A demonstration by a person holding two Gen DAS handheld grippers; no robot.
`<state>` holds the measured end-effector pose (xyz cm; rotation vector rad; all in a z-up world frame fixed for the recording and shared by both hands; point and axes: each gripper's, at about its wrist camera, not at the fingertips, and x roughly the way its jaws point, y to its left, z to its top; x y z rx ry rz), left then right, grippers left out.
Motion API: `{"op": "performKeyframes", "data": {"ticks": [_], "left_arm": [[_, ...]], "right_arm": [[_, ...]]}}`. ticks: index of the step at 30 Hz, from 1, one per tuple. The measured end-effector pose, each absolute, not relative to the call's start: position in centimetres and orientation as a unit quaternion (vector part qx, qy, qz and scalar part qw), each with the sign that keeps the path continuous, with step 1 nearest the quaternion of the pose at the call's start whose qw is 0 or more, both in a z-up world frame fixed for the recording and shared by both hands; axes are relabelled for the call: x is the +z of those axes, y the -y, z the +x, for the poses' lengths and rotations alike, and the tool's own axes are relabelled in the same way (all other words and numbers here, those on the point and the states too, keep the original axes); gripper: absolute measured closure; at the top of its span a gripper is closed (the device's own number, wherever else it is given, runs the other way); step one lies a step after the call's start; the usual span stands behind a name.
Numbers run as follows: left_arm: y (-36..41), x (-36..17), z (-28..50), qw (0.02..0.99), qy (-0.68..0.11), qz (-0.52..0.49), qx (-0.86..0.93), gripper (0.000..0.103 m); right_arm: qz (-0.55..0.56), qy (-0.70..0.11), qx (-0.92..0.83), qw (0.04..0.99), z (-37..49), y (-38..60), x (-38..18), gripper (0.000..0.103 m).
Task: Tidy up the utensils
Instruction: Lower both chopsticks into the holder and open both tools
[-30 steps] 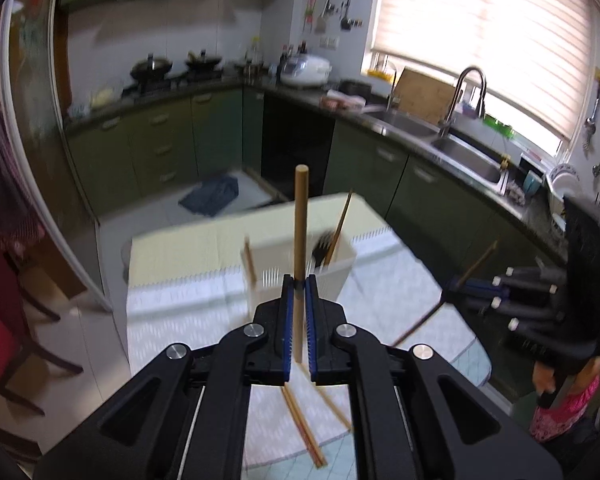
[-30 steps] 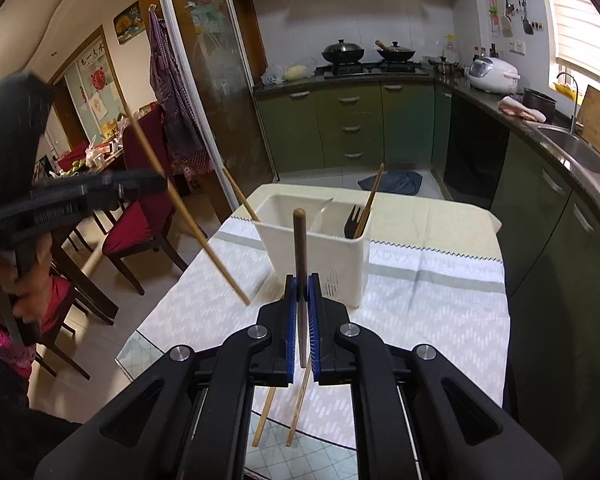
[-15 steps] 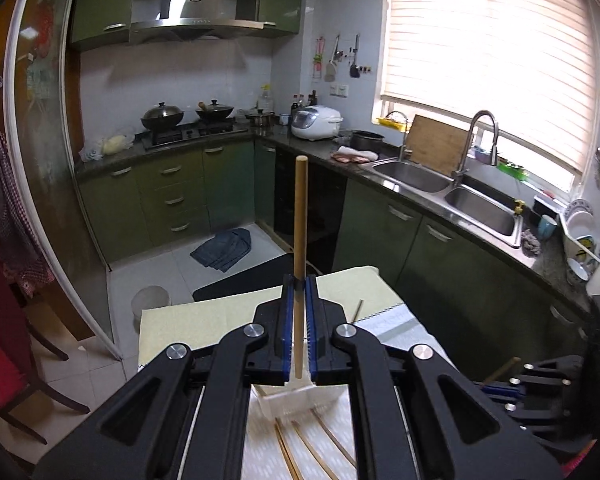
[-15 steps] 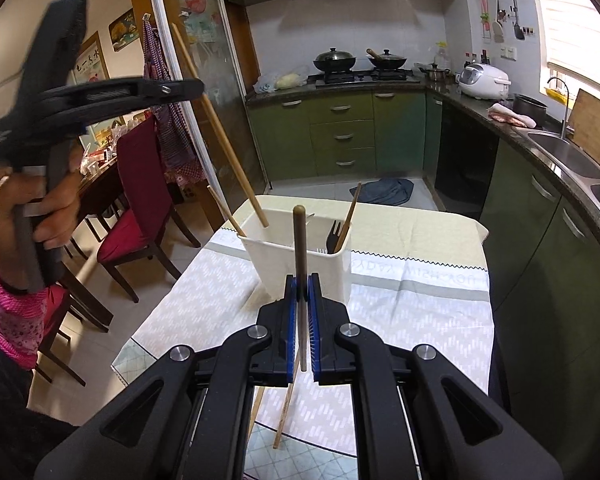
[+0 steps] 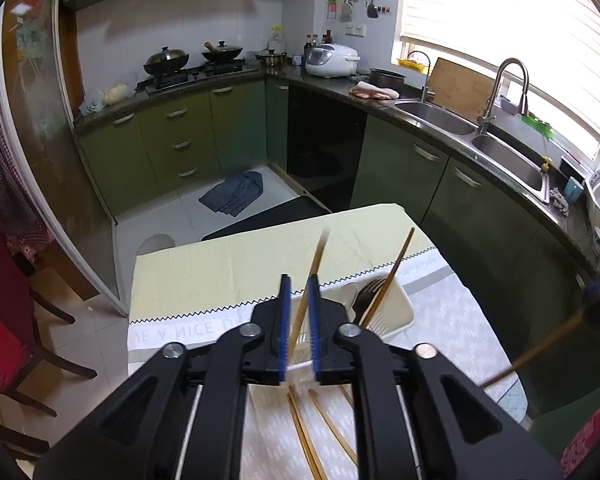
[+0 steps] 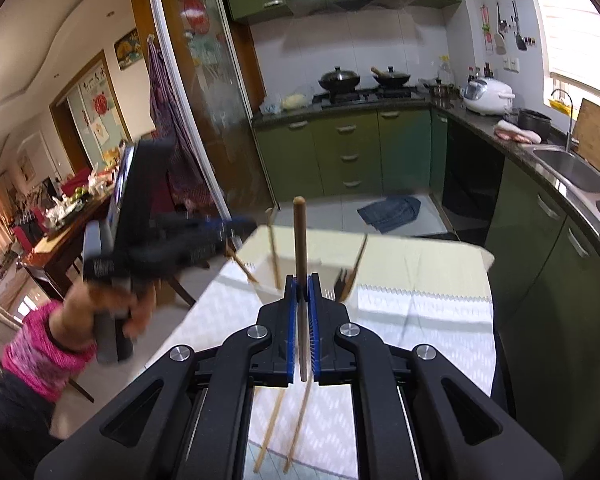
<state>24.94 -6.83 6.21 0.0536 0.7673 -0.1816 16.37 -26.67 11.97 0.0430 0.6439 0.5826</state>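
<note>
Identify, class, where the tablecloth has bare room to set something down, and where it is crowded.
Free: the yellow strip of tablecloth beyond the white utensil holder, and the patterned cloth between holder and right table edge. Crowded: the near edge, where loose chopsticks lie under both grippers.

— Where's the white holder (image 5: 396,314)?
— On the cloth, standing upright. A dark fork (image 5: 366,296) stands in it, tines up, with a leaning chopstick (image 5: 398,264) beside it, slanted right.
— And the other chopsticks?
— A tilted chopstick (image 5: 314,268), blurred, sits in the gap of the left gripper (image 5: 297,284), whose jaws have just been opening; the pads don't press it, and its lower end points into the holder. An upright chopstick (image 6: 299,240), brown with a rounded top, is clamped in the right gripper (image 6: 302,282).
— Any left?
— Loose chopsticks (image 5: 304,432) lie flat on the cloth, near the table's front edge.
</note>
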Motion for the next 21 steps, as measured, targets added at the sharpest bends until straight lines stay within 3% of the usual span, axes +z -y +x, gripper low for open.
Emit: {"op": "performKeyframes", "data": {"ticks": [2, 10, 21], "left_arm": [[6.5, 6.7, 24.4, 0.927, -0.364, 0.024, -0.09, 0.072], [5.1, 8.5, 19.6, 0.936, -0.338, 0.019, -0.1, 0.064], [1.4, 3.0, 16.4, 0.909, -0.407, 0.006, -0.092, 0.064]], "right_arm": [[0.027, -0.301, 0.282, 0.911, 16.9, 26.4, 13.1, 0.096], [0.054, -0.257, 0.252, 0.931, 22.2, 25.5, 16.7, 0.096], [0.042, -0.332, 0.222, 0.916, 29.2, 23.1, 8.8, 0.096]]}}
